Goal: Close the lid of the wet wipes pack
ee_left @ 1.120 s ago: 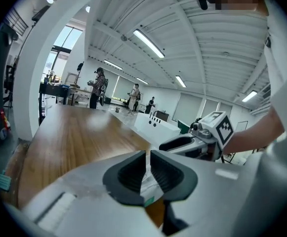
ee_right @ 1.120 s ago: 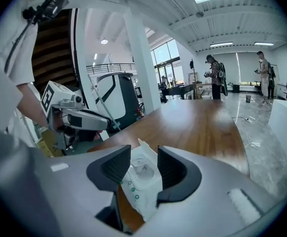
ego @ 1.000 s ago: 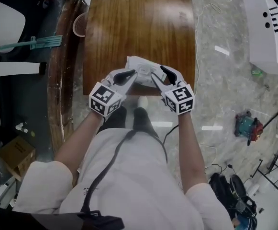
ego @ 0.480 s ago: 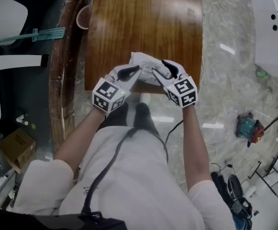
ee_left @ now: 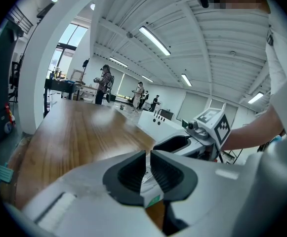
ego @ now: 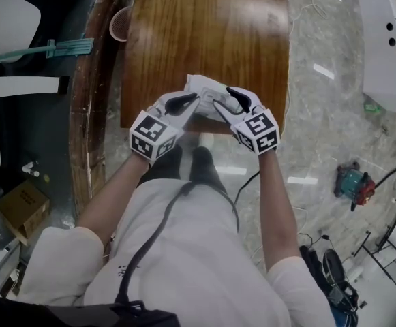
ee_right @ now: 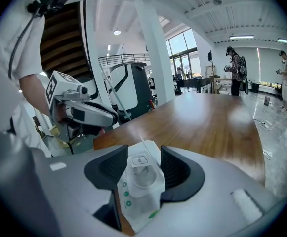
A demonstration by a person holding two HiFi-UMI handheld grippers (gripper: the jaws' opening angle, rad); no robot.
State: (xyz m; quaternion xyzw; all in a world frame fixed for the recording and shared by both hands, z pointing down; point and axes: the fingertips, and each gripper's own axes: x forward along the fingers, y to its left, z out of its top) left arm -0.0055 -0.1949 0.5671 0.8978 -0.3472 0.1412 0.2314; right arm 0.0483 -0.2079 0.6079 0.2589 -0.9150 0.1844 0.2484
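The white wet wipes pack [ego: 203, 87] lies at the near edge of the wooden table [ego: 204, 33]. My left gripper [ego: 195, 100] is shut on the pack's thin left edge [ee_left: 148, 193], which shows white and green between its pads. My right gripper [ego: 222, 97] hangs over the pack's right part, open wide. In the right gripper view the pack [ee_right: 136, 201] and its clear plastic lid [ee_right: 142, 174] sit between the right gripper [ee_right: 144, 150] jaws, and the lid looks flat. The left gripper [ee_right: 91, 115] shows beyond it.
The table's front edge runs just under the pack, with my legs below it. A white machine [ego: 388, 39] stands on the marble floor to the right, with a teal tool [ego: 351, 182] nearby. A broom [ego: 54, 50] and a box [ego: 24, 210] lie to the left. People stand far off.
The right gripper has tipped slightly over the pack and its jaws stand a little wider. The left gripper stays pinched on the pack's edge.
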